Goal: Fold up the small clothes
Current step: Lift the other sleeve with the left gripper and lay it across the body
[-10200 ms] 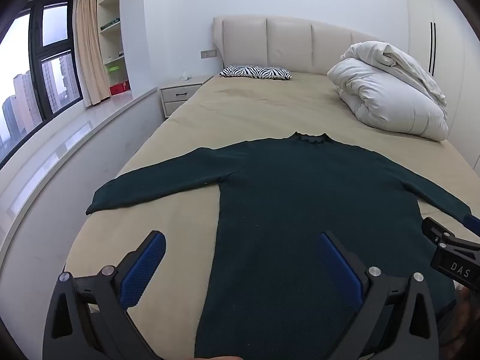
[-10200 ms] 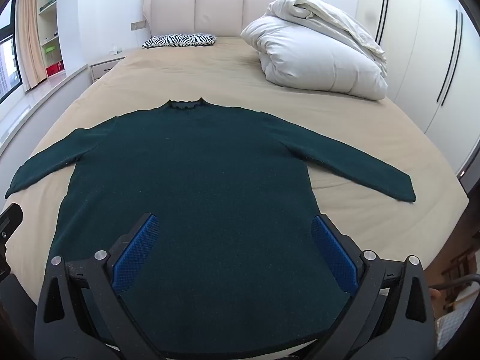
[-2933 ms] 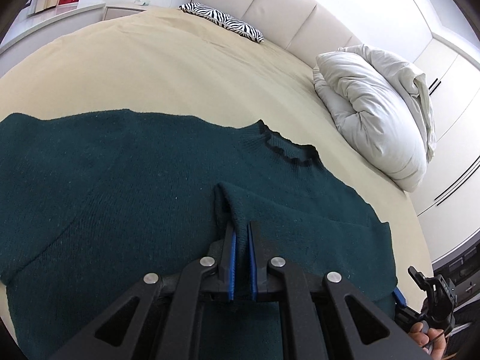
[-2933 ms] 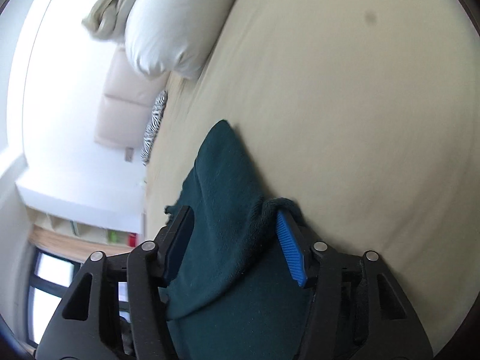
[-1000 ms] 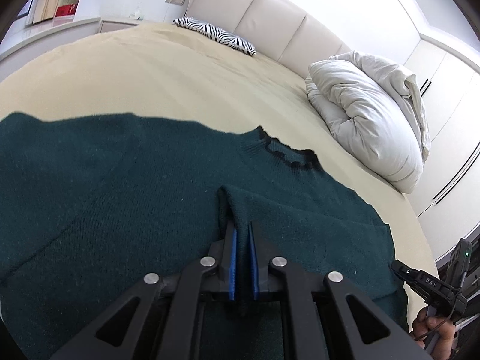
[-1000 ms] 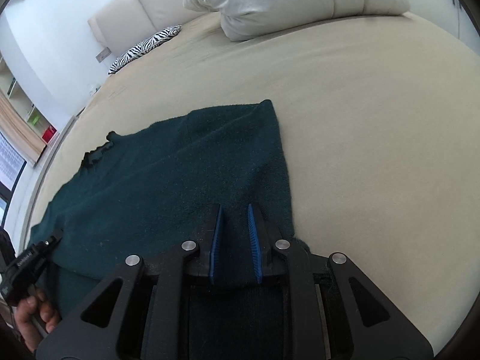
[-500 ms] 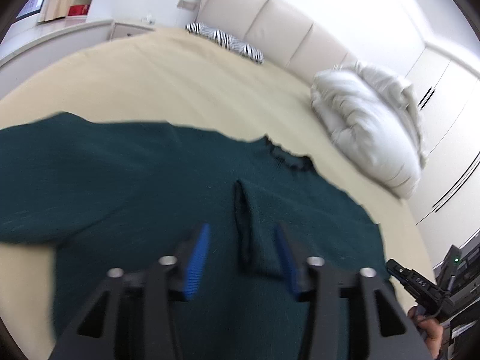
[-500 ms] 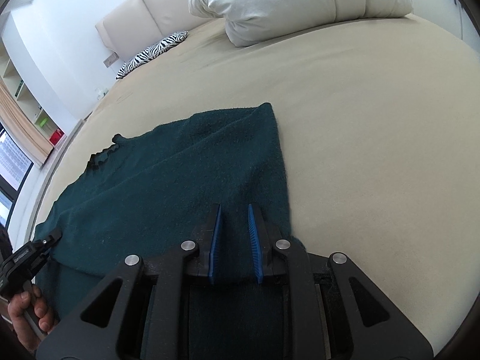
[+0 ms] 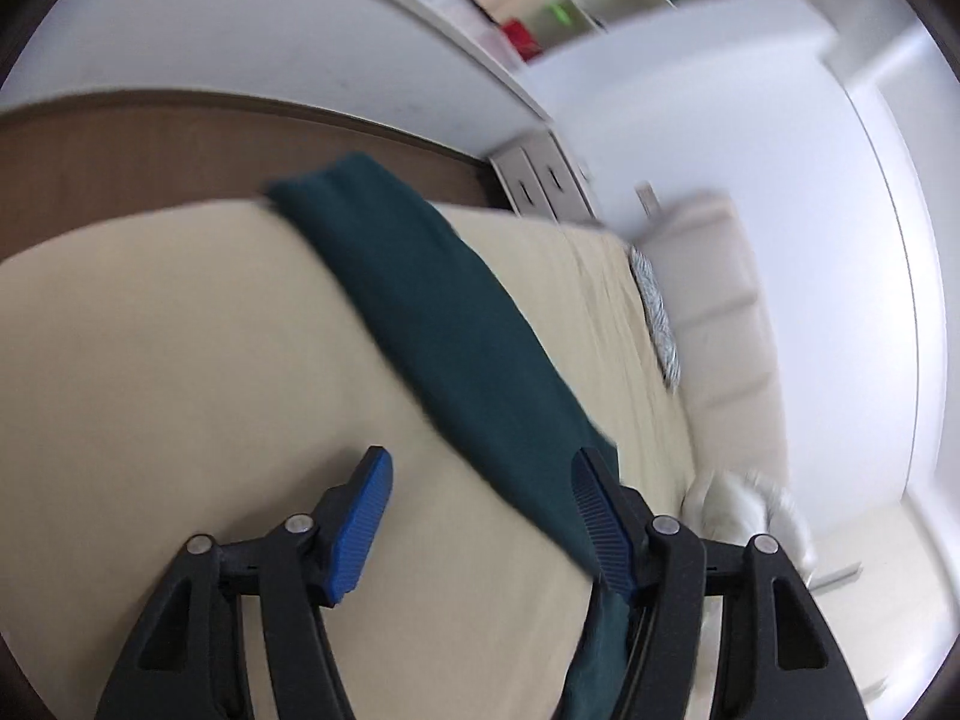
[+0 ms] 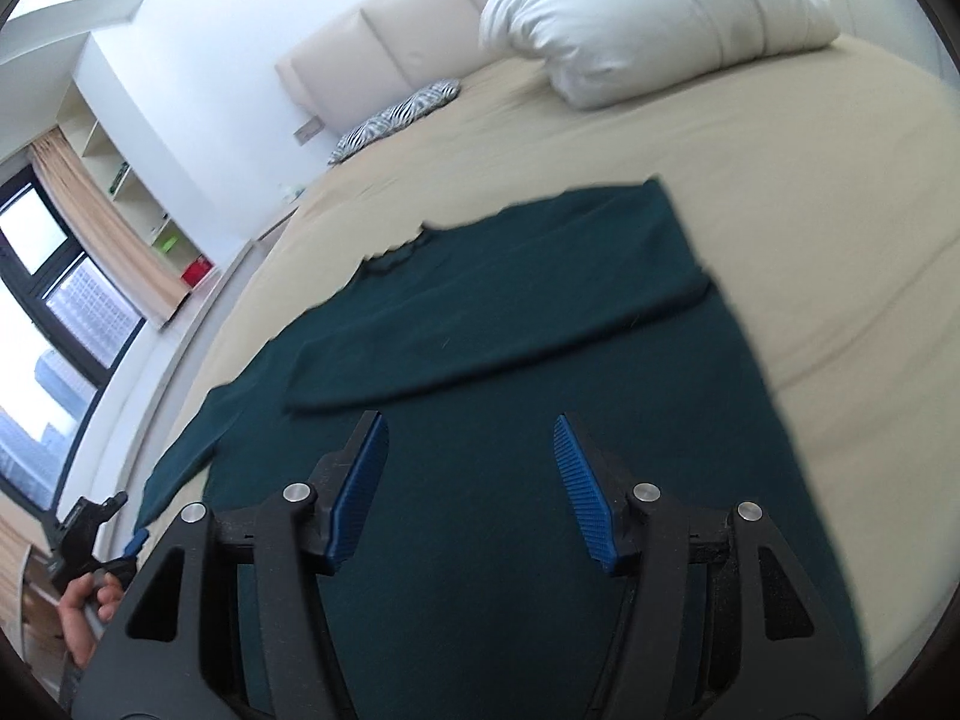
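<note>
The dark green sweater (image 10: 516,372) lies flat on the beige bed (image 10: 810,192), its right sleeve folded across the chest. The right gripper (image 10: 471,480) hangs over the body of it, jaws just opened and apart, nothing pinched. The left gripper (image 9: 480,516) — jaws also just opened, wide and empty — points at the outstretched left sleeve (image 9: 432,324), which runs past its right finger.
</note>
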`<state>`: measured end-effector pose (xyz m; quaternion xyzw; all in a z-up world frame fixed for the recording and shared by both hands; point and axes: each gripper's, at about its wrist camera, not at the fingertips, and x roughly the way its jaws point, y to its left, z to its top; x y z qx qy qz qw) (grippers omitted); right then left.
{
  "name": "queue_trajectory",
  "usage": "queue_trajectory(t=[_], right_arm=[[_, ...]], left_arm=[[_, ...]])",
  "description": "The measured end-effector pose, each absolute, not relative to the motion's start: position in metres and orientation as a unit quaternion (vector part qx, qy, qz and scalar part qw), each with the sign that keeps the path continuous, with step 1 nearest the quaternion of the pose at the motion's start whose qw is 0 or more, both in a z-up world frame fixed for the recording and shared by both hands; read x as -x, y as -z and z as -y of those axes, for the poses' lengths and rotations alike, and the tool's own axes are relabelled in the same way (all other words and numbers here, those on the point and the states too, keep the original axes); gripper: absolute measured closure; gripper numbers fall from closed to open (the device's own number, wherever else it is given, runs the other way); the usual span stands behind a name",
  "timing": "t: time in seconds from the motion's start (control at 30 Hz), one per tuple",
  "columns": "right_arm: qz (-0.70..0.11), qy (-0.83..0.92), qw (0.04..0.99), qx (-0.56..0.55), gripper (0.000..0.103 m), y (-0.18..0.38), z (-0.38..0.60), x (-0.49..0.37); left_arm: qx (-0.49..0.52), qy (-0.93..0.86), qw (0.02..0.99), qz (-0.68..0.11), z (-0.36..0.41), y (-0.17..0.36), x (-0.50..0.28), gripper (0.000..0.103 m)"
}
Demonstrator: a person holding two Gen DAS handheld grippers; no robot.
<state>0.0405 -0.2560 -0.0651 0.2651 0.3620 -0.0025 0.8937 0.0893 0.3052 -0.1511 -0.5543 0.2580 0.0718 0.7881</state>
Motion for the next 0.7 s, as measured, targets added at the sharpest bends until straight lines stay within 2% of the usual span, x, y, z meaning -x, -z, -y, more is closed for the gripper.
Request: queue_trajectory(t=[0.23, 0.4, 0.43, 0.57, 0.63, 0.7], right_arm=[[-0.376, -0.010, 0.887, -0.267, 0.047, 0.061, 0.228, -0.035], [-0.370, -0.013, 0.893, -0.256, 0.047, 0.047, 0.220, -0.030], [-0.369, -0.014, 0.893, -0.255, 0.047, 0.045, 0.219, -0.028], [-0.374, -0.015, 0.891, -0.257, 0.047, 0.044, 0.219, -0.026], [-0.377, -0.016, 0.889, -0.260, 0.047, 0.047, 0.217, -0.024], [-0.379, -0.017, 0.887, -0.264, 0.047, 0.050, 0.218, -0.023]], left_arm=[[0.634, -0.082, 0.741, -0.208, -0.351, 0.174, -0.104, 0.039], [0.687, -0.096, 0.699, -0.176, -0.383, 0.193, -0.115, 0.049], [0.692, -0.099, 0.694, -0.172, -0.384, 0.194, -0.117, 0.053], [0.661, -0.127, 0.712, -0.198, -0.382, 0.187, -0.122, 0.087], [0.614, -0.131, 0.748, -0.217, -0.366, 0.170, -0.131, 0.094], [0.551, -0.124, 0.793, -0.229, -0.344, 0.140, -0.143, 0.096]])
